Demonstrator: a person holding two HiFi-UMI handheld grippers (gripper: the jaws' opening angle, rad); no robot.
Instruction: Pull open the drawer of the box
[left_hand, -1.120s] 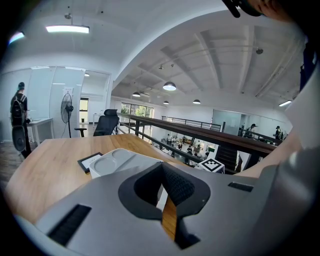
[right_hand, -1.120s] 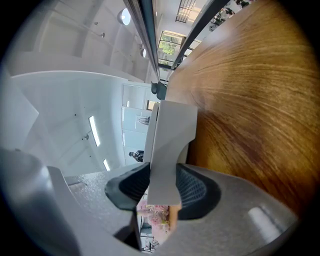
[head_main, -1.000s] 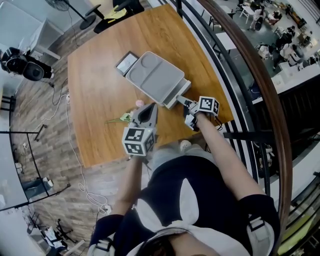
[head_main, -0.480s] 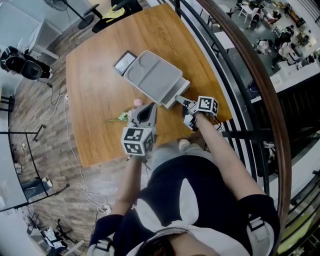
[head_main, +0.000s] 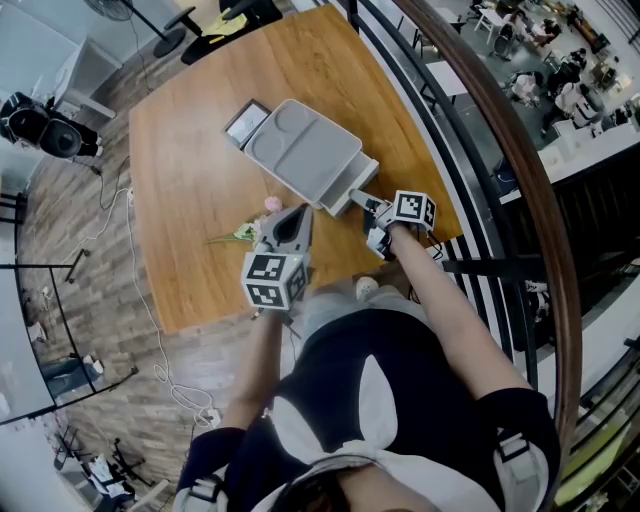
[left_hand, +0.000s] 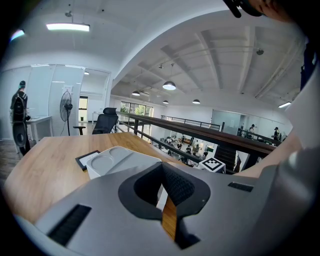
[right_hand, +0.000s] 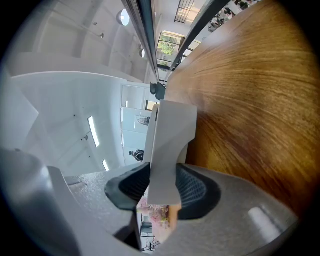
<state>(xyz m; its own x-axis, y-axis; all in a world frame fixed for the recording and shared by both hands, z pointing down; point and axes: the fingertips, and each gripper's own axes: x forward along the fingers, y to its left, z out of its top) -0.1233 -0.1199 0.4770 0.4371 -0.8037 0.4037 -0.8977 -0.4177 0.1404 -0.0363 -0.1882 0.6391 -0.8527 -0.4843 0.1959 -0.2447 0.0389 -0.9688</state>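
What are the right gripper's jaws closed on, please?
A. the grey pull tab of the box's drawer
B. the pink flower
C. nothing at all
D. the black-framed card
A: in the right gripper view, the right gripper has both pads pressed on the flat grey pull tab that sticks out from the box.

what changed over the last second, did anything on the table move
Nothing visibly changed. The right gripper stays clamped on the drawer handle, the box looks as it did before, and the left gripper hangs shut and empty above the table.
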